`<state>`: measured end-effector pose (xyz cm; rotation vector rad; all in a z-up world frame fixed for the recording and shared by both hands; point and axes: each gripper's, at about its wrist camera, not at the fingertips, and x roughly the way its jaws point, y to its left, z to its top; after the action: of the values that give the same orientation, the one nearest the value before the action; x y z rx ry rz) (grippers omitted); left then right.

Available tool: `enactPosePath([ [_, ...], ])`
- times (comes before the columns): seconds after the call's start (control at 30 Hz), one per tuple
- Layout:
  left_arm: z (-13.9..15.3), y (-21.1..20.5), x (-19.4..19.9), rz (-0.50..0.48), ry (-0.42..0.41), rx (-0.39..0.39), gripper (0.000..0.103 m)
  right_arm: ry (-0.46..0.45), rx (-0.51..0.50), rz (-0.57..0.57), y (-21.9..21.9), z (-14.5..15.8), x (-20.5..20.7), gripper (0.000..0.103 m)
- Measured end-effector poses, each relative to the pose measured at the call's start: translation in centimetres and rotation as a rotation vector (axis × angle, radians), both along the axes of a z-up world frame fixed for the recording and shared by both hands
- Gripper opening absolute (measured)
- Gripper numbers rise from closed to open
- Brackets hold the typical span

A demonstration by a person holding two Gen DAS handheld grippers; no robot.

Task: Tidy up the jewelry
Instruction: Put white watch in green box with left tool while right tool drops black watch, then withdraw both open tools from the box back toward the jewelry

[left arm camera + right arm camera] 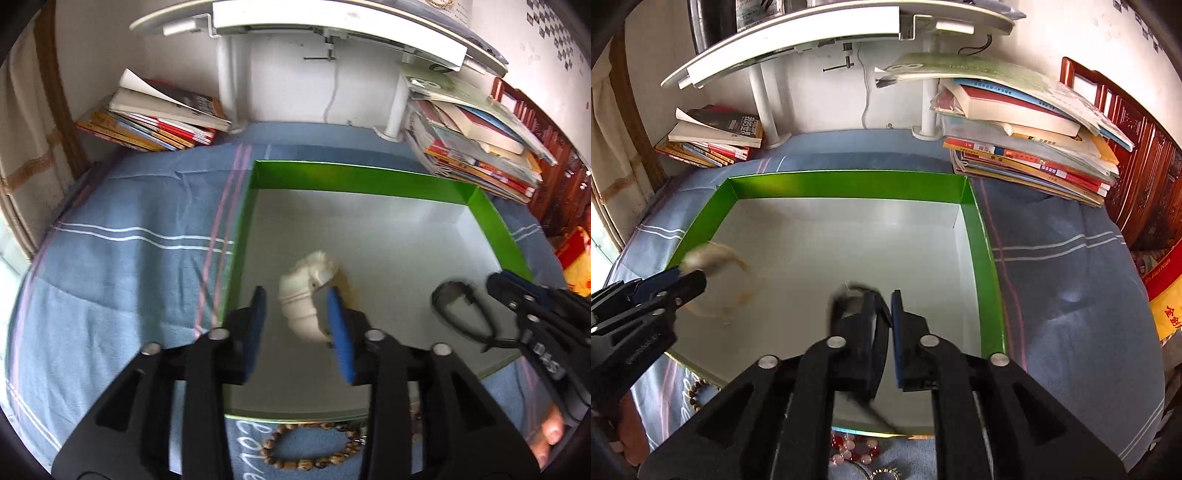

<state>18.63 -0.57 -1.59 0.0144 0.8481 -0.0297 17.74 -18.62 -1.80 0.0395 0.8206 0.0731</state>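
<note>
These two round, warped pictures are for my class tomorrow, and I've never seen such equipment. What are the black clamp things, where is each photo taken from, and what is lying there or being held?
The clamps are hand-held two-finger grippers, one in each of a person's hands, with a fisheye camera on each looking along its fingers. That lens bends the picture.

The left wrist view shows the left gripper, its jaws apart around a white carved bracelet; whether it rests on the floor of the green-walled box is unclear. The right wrist view shows the right gripper closed on a dark bangle over the same box.

The box sits on a blue striped cloth. Outside it lie a brown bead bracelet and red and pink beads. Book stacks stand behind.
</note>
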Motion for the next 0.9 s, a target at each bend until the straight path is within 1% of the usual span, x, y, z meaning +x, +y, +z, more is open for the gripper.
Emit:
enactPosePath([
  [0.03, 0.2, 0.1, -0.5, 0.002, -0.019, 0.012, 0.046, -0.018, 0.009, 0.004, -0.2, 0.5, -0.8, 0.036],
  [0.07, 0.6, 0.2, -1.1, 0.001, -0.033, 0.02, 0.046, -0.029, 0.009, -0.005, -0.4, 0.8, -1.5, 0.04],
  [0.13, 1.4, 0.8, -3.0, -0.003, -0.06, 0.024, 0.049, -0.064, -0.004, -0.013, -0.9, 1.7, -4.0, 0.04],
  [0.17, 1.8, 1.0, -3.9, -0.005, -0.074, 0.028, 0.051, -0.074, 0.008, -0.006, -1.2, 1.9, -5.2, 0.04],
  [0.2, 2.1, 1.4, -5.2, -0.001, -0.09, 0.04, 0.056, -0.079, 0.027, -0.001, -1.6, 2.0, -6.2, 0.04],
  [0.23, 2.2, 1.8, -6.5, 0.015, -0.103, 0.057, 0.062, -0.076, 0.052, 0.003, -2.1, 1.9, -7.4, 0.04],
  [0.3, 2.0, 2.9, -8.7, 0.066, -0.114, 0.071, 0.063, -0.071, 0.086, 0.002, -2.9, 1.4, -9.5, 0.04],
  [0.37, 1.4, 3.9, -10.2, 0.081, -0.1, 0.051, 0.063, -0.055, 0.099, -0.014, -3.5, 0.1, -11.2, 0.04],
  [0.43, 0.4, 4.6, -11.1, 0.076, -0.06, 0.02, 0.063, -0.021, 0.093, -0.022, -3.3, -1.2, -11.7, 0.04],
  [0.53, -1.3, 4.2, -11.0, 0.05, 0.001, 0.04, 0.064, 0.051, 0.094, 0.011, -2.4, -3.4, -11.4, 0.04],
  [0.67, -3.2, 3.5, -10.3, 0.028, 0.058, 0.036, 0.068, 0.102, 0.094, 0.011, -1.7, -5.3, -11.1, 0.04],
  [0.8, -4.4, 2.5, -10.4, -0.004, 0.085, 0.061, 0.07, 0.12, 0.1, 0.032, -1.2, -6.1, -11.3, 0.04],
  [0.9, -5.0, 2.2, -10.3, -0.01, 0.103, 0.063, 0.071, 0.116, 0.095, 0.062, -0.4, -6.2, -11.6, 0.04],
])
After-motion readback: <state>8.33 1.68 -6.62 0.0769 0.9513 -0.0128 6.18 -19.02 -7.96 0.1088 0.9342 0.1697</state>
